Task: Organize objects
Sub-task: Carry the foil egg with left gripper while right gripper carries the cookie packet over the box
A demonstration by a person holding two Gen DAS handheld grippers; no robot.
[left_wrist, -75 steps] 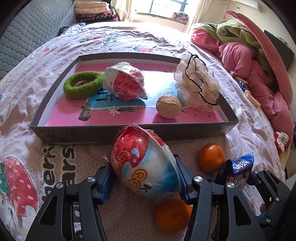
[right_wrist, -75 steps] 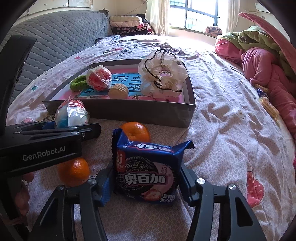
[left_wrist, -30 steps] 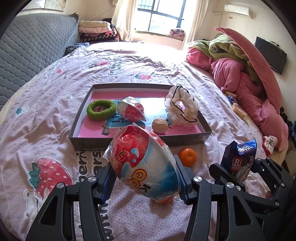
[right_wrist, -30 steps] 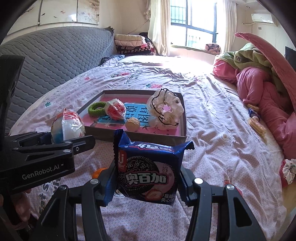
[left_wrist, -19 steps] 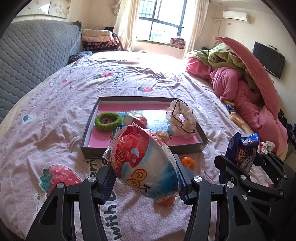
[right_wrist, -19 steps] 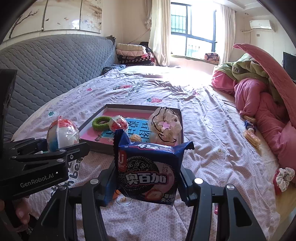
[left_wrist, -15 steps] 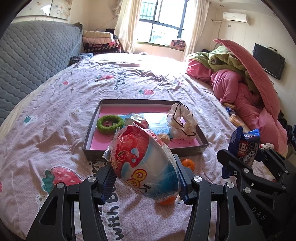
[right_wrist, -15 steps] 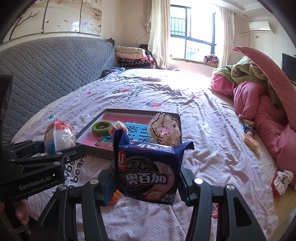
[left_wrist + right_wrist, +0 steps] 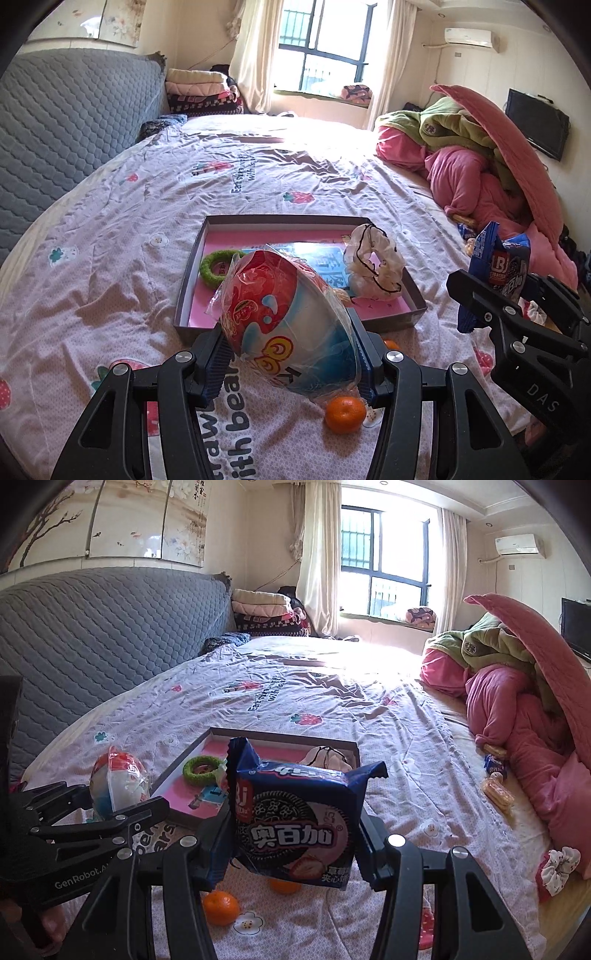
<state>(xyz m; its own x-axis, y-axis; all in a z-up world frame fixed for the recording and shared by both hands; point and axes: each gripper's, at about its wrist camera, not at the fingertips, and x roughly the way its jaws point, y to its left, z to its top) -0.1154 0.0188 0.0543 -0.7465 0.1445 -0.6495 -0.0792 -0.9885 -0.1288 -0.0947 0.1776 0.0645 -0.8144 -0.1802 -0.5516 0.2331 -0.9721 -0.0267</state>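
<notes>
My left gripper [image 9: 291, 345] is shut on an egg-shaped snack [image 9: 288, 325] in red, white and blue wrap, held above the bed. My right gripper [image 9: 295, 836] is shut on a blue cookie pack [image 9: 295, 812], also held in the air. Beyond both lies a shallow grey tray [image 9: 192, 280] with a pink floor. It holds a green ring [image 9: 218, 264] and a white frilly scrunchie [image 9: 373, 266]. The held snack hides the tray's middle. Two oranges [image 9: 345, 413] [image 9: 391, 345] lie on the sheet just in front of the tray, below the grippers.
A heap of pink and green quilts [image 9: 480, 166] fills the bed's right side. A grey padded headboard [image 9: 55, 129] runs along the left. Small wrapped snacks [image 9: 496, 794] and a scrunchie [image 9: 557, 864] lie near the bed's right edge.
Both grippers have risen with their loads still gripped. The tray and oranges now look smaller and lower, and more of the room shows.
</notes>
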